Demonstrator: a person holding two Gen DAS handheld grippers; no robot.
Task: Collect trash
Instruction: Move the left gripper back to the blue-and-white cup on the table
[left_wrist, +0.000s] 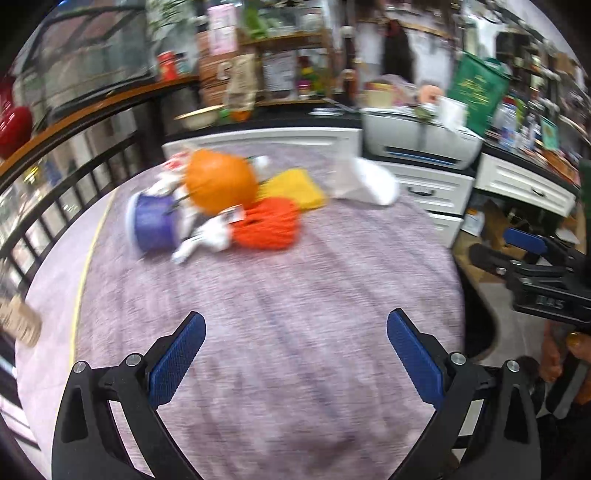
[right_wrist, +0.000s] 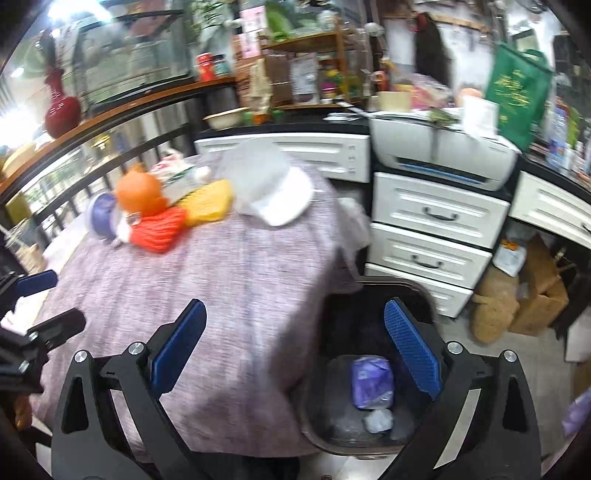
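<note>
Left hand-held gripper (left_wrist: 295, 354): jaws spread wide, nothing between the blue pads (left_wrist: 177, 363), poised over the near part of the desk (left_wrist: 280, 288) with its mauve woven cloth. Right hand-held gripper (right_wrist: 293, 347): likewise wide open and empty, straddling the desk edge and the black trash bin (right_wrist: 413, 291) on the floor just beside it. In the bin: a crumpled purple wrapper (right_wrist: 371, 382) and a pale clear scrap (right_wrist: 378, 421). Far side of the desk, clustered and touching: orange ball-shaped object (left_wrist: 221, 185), purple cup on its side (left_wrist: 153, 223), orange-red knitted piece (left_wrist: 269, 223), yellow pad (left_wrist: 295, 186), white crumpled scraps (left_wrist: 207, 236). Slightly apart to their right: a white container (left_wrist: 373, 181), tipped over. Behind: white drawer unit (right_wrist: 436, 236) and printer (right_wrist: 443, 155).
</note>
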